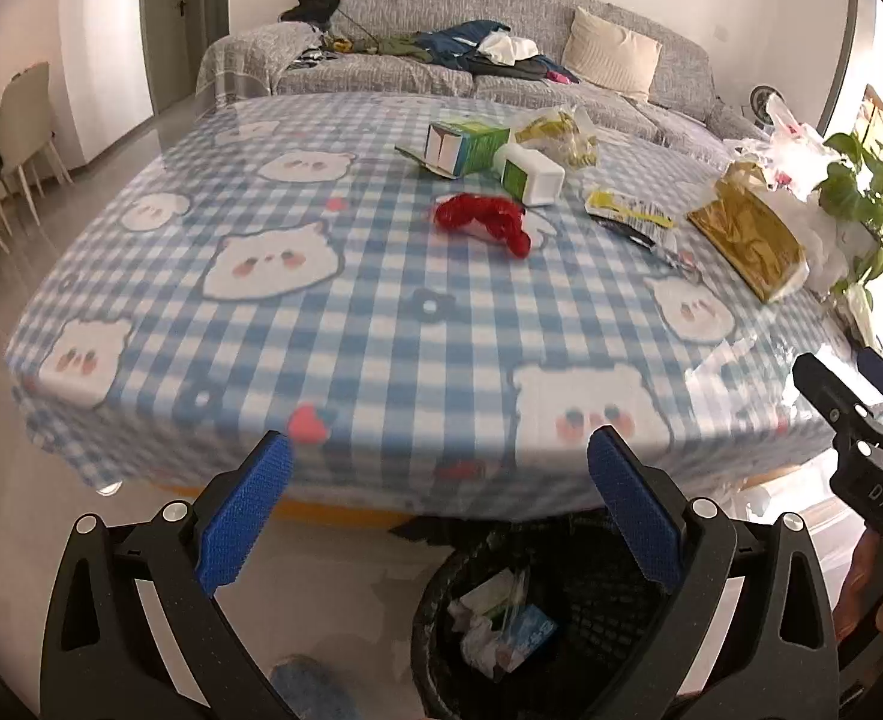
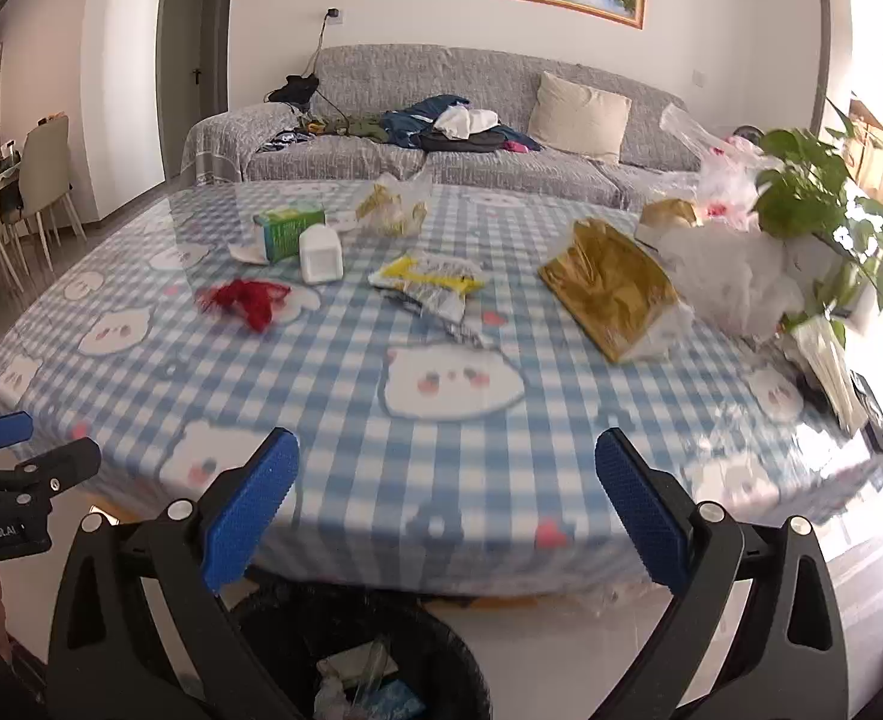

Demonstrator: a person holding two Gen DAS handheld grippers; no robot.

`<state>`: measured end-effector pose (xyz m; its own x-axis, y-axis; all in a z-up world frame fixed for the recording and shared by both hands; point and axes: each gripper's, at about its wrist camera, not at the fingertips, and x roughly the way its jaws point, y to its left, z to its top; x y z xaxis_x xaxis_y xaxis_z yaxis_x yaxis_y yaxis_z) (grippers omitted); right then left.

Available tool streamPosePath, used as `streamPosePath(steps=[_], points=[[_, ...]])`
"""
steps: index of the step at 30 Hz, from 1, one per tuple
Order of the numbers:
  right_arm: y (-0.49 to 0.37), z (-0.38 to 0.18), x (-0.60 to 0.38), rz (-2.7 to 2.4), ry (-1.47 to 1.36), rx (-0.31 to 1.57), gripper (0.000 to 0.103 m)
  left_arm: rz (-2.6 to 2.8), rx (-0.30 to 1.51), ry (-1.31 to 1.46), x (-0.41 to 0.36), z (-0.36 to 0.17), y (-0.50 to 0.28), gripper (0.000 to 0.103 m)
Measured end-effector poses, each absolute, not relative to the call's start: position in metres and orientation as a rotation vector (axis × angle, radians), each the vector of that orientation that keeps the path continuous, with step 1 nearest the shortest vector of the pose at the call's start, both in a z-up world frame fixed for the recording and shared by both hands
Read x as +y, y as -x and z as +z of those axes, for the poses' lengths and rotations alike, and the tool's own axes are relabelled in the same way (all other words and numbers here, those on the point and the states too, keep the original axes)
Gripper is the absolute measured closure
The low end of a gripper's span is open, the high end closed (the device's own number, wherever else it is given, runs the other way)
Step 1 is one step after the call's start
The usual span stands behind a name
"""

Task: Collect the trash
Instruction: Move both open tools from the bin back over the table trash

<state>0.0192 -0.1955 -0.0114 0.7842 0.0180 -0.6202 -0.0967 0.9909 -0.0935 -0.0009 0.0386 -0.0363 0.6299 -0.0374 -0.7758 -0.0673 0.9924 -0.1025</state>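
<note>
Both tongs sat at the near edge of the table [image 1: 141, 324], over the black mesh bin [image 1: 597, 618] on the floor. Left gripper [image 1: 438, 510]: blue pads spread wide, nothing between them. Right gripper [image 2: 444, 510]: same, pads wide apart, empty. Each one showed at the edge of the other's view.

Bin already had crumpled paper and a blue packet in it.

Trash lay on the checked tablecloth, all toward the far half:
- red crumpled wrapper [image 1: 483, 222], nearest the middle, on its own
- green carton [image 1: 468, 147] on its side, white bottle [image 1: 531, 174] touching it
- yellow-green crumpled bag [image 1: 561, 132] just behind those two
- flat yellow-and-white packet [image 1: 627, 210], to the right of the bottle
- gold bag [image 2: 609, 294] further right, next to white plastic bags [image 2: 735, 282]

A potted plant [image 2: 825, 210] stood at the right edge of the table. Grey sofa [image 2: 441, 96] behind the table, clothes piled on it.
</note>
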Motion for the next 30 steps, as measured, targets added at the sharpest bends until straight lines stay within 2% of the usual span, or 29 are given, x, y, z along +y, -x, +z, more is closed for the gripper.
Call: streamPosePath(steps=[30], points=[[-0.18,-0.035,-0.186,0.079,0.07,0.745,0.008,0.064,0.89,0.071,0.017,-0.045,-0.149,0.007]])
